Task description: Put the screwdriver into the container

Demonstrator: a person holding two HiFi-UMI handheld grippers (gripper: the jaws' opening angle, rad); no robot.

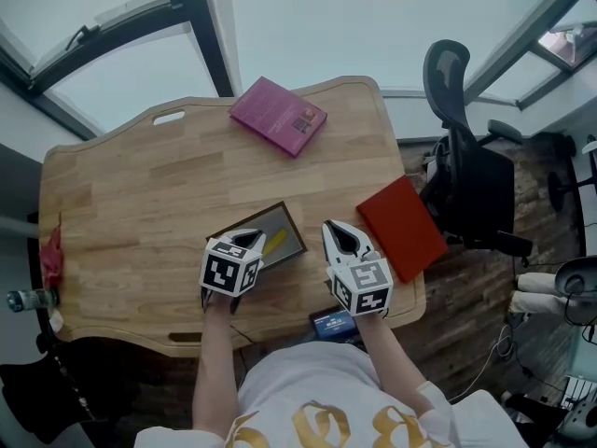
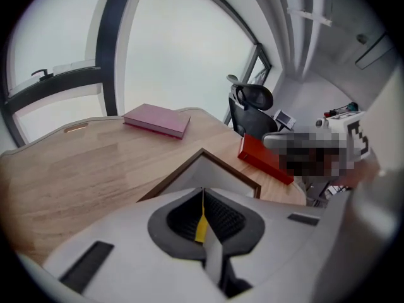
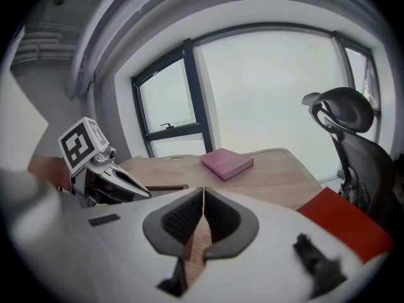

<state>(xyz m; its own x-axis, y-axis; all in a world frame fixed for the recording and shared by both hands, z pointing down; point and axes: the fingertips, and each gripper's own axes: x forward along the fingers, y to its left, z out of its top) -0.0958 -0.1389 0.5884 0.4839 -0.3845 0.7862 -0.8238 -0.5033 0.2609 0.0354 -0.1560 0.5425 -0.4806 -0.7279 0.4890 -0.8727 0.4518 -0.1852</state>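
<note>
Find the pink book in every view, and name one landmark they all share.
Head view: pink book, upper centre.
Left gripper view: pink book, left of centre, mid-height.
Right gripper view: pink book, just right of centre.
Shared landmark: black chair, to the right of the pink book in all three.

No legible txt anywhere; print on pink book [image 1: 278, 116] cover too small, blurry.
</note>
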